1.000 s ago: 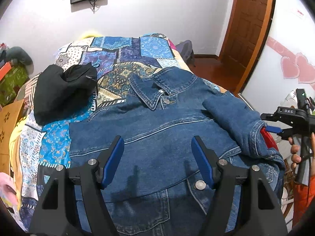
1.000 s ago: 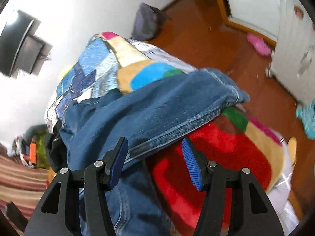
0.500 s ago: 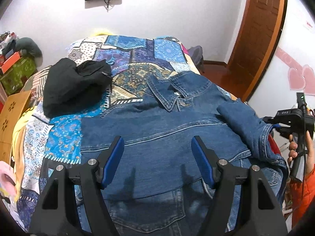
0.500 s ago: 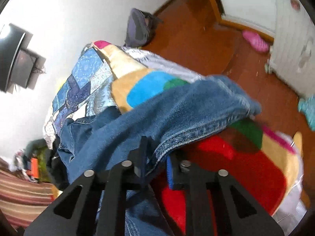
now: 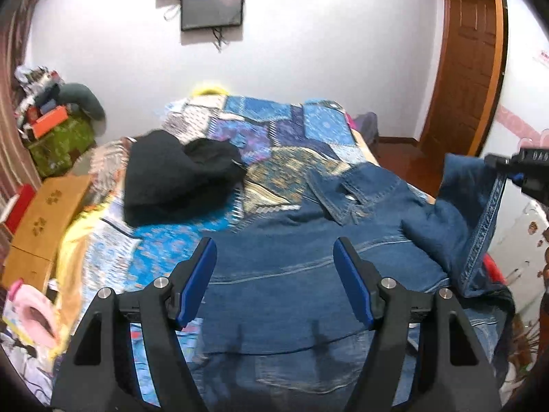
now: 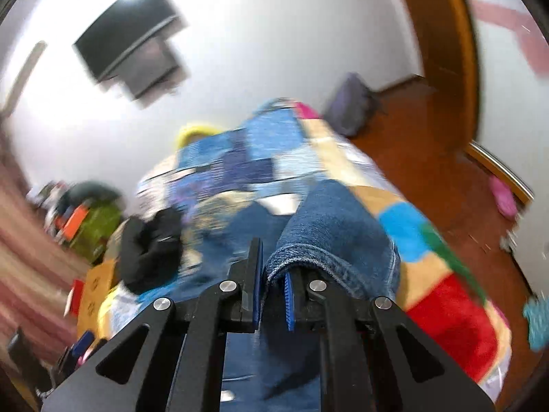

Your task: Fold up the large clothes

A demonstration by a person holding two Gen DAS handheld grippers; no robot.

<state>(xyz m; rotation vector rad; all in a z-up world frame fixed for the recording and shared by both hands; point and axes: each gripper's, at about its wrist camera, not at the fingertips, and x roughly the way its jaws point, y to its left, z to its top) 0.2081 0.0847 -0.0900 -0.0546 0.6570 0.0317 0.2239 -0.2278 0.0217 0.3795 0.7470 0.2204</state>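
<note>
We are seeing little writing: white letters on the black body of the right gripper (image 5: 511, 171) at the right edge of the left wrist view, too small and cut off to read, and a small sign with red marks on the right wall, unreadable as well.

Nearest in the left wrist view, we are holding the left gripper (image 5: 274, 281) above the denim jacket (image 5: 291, 274) with its jaws spread wide and nothing between them; the jacket's blue back panel is lying under and beyond the gap. The jacket is lying flat on the bed (image 5: 274, 127), collar toward the far end, filling the near right part of the patchwork cover.

In the right wrist view, our right gripper (image 6: 272, 274) is clamping its jaws on the cuff edge of the jacket sleeve (image 6: 329, 226), and the sleeve is running away from the jaws toward the far side. In the left wrist view that sleeve (image 5: 470, 202) is being held up off the bed at the right.

Farther left on the bed, a black garment (image 5: 178, 175) is lying in a heap, apart from the jacket. On the far wall a dark screen (image 5: 212, 7) is hanging, and a wooden door (image 5: 470, 61) is standing at the far right.
</note>
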